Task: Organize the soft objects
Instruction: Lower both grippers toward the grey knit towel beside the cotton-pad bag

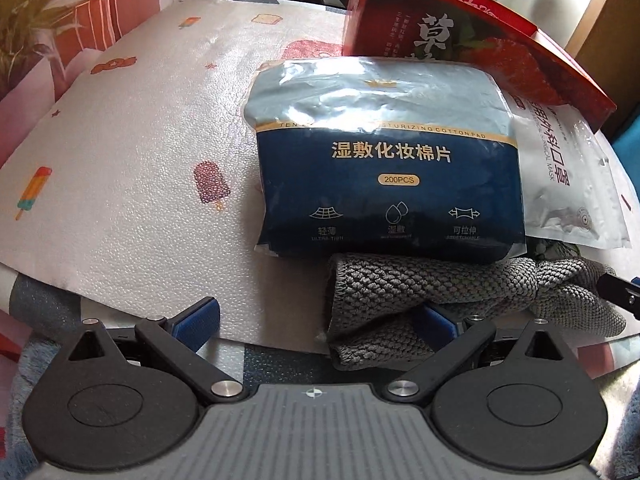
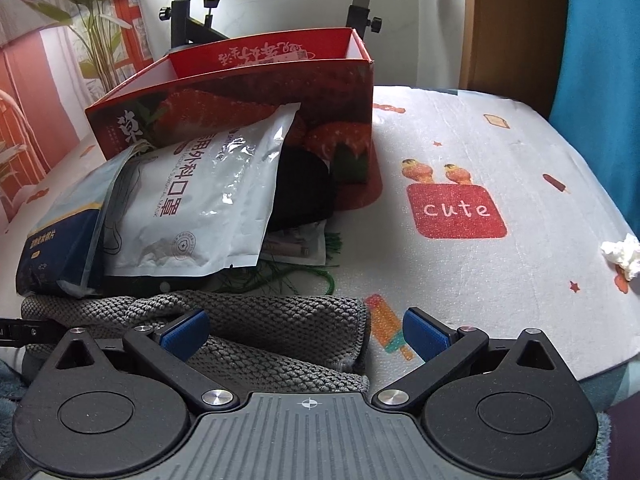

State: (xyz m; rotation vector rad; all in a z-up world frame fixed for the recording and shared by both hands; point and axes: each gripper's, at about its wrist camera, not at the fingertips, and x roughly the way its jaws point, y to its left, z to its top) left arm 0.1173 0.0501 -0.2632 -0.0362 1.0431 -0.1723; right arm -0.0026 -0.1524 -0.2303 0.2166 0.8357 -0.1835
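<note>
A grey knitted cloth [image 1: 440, 292] lies crumpled at the near edge of the mat; it also shows in the right wrist view [image 2: 272, 332]. A blue cotton-pad pack [image 1: 384, 160] rests behind it, partly on it, and shows again in the right wrist view [image 2: 60, 224]. A white mask pouch [image 1: 568, 184] leans against a red strawberry box [image 1: 460, 28]; both show in the right wrist view, pouch [image 2: 200, 196], box [image 2: 248, 96]. My left gripper [image 1: 316, 320] is open, its right finger under the cloth's left end. My right gripper [image 2: 306, 334] is open over the cloth's right corner.
A white foam mat [image 2: 500, 152] with printed ice lollies and a red "cute" patch covers the table. A crumpled white tissue [image 2: 624, 254] lies at the right edge. Green threads [image 2: 280, 272] and a black object [image 2: 304, 192] sit under the pouch. An exercise-bike frame [image 2: 192, 12] stands behind the box.
</note>
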